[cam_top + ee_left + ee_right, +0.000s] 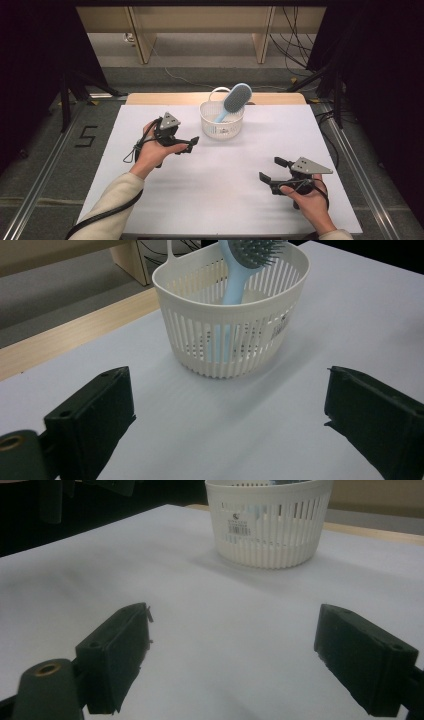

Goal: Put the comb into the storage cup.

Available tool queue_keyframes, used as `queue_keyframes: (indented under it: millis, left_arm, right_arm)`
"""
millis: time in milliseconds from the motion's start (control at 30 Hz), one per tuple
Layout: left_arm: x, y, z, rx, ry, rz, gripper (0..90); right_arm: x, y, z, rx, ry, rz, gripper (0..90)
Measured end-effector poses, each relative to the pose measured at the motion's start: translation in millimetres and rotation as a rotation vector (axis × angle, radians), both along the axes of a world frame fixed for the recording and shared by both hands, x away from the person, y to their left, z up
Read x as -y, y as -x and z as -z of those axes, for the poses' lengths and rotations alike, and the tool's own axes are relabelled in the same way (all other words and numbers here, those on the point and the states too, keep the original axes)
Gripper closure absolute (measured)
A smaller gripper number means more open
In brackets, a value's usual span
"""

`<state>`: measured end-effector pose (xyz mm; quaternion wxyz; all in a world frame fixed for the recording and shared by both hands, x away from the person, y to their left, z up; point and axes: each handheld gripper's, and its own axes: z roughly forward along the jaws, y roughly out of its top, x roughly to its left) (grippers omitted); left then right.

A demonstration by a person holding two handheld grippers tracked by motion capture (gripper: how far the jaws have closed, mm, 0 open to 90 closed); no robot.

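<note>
A white slotted basket [221,121] with a loop handle stands at the far middle of the table. A light blue hairbrush [234,100] leans in it, handle down, bristle head sticking out over the rim. My left gripper [192,144] is held just left of the basket, open and empty. The left gripper view has the basket [225,340] and the hairbrush [235,282] right ahead of the left gripper [225,385], whose jaws stand wide apart. My right gripper [271,169] rests low at the front right, open and empty. The right gripper [232,617] faces the basket [270,527] from farther off.
A white sheet [225,195] covers the table, with a strip of bare wood [150,98] along the far edge. Beyond the table stand wooden furniture legs [142,40], and cables [295,45] lie on the floor. Metal rails run along both sides of the table.
</note>
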<state>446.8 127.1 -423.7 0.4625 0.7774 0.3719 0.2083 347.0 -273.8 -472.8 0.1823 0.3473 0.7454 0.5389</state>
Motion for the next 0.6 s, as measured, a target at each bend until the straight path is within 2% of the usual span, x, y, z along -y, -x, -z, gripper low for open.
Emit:
queue_keyframes:
  millis: [433,600]
  left_arm:
    - [-11.2,16.8,0.5,0.004,-0.008,0.002,5.0]
    - [-18.5,25.0,0.6,0.003,0.002,-0.004,5.0]
  right_arm:
    - [-0.1,0.0,-0.1,0.003,0.001,0.002,15.4]
    - [0.0,0.1,-0.5,0.006,0.004,0.004,15.4]
